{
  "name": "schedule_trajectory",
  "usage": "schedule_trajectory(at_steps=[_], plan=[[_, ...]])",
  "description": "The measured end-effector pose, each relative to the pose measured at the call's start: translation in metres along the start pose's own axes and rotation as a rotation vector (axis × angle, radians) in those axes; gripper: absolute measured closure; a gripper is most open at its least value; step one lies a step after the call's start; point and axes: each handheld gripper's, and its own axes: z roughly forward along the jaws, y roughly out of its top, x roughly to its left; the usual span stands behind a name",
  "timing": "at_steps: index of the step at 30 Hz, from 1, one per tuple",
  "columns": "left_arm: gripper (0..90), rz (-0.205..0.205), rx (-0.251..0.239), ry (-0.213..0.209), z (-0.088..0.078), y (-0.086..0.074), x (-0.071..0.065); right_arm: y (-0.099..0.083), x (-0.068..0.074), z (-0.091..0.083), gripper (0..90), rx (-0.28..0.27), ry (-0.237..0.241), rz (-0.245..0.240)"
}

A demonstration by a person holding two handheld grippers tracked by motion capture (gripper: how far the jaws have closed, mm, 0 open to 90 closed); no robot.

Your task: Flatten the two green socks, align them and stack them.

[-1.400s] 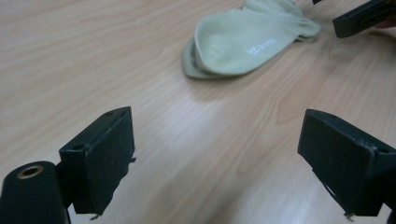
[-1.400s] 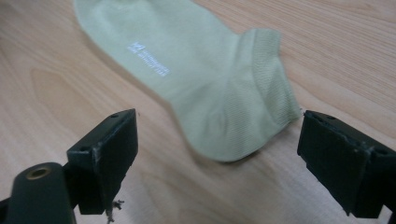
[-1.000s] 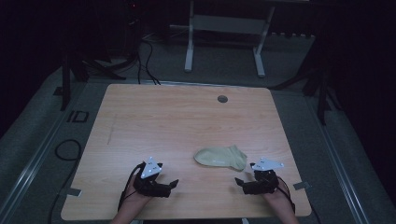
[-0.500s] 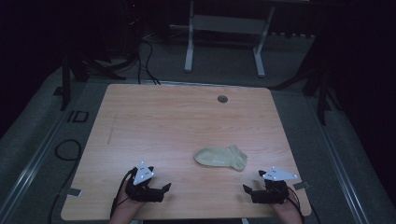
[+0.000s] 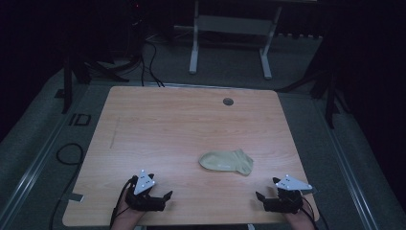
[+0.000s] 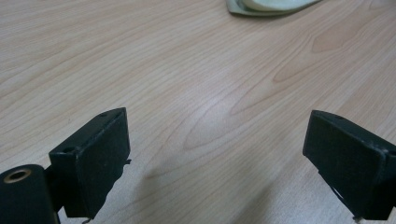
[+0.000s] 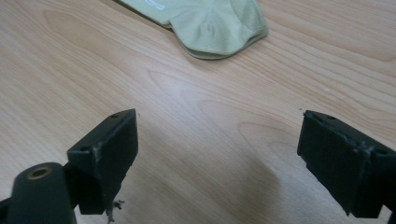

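Pale green sock point(image 5: 226, 162) lies flat on wooden table point(image 5: 163, 124), right of centre. Left gripper point(image 5: 165, 196) and right gripper point(image 5: 261, 197) hover at near edge, jaws spread wide, holding nothing, clear of sock.

A wooden table point(image 5: 158, 129) with a round grommet hole point(image 5: 228, 101) near its far edge, black cables point(image 5: 67, 154) on the floor

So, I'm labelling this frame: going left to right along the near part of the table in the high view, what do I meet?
Left black two-jaw gripper → pale yellow-green ankle sock lying flat → right black two-jaw gripper, all over the light wooden table.
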Motion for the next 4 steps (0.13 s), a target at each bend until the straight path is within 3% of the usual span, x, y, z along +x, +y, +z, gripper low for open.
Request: schedule_trajectory(at_steps=[4], plan=[[7.3, -0.003, 0.0, -0.007, 0.0003, -0.0008, 0.0003, 0.0002, -0.0003, 0.0004, 12.3, -0.005, 0.003, 0.003]])
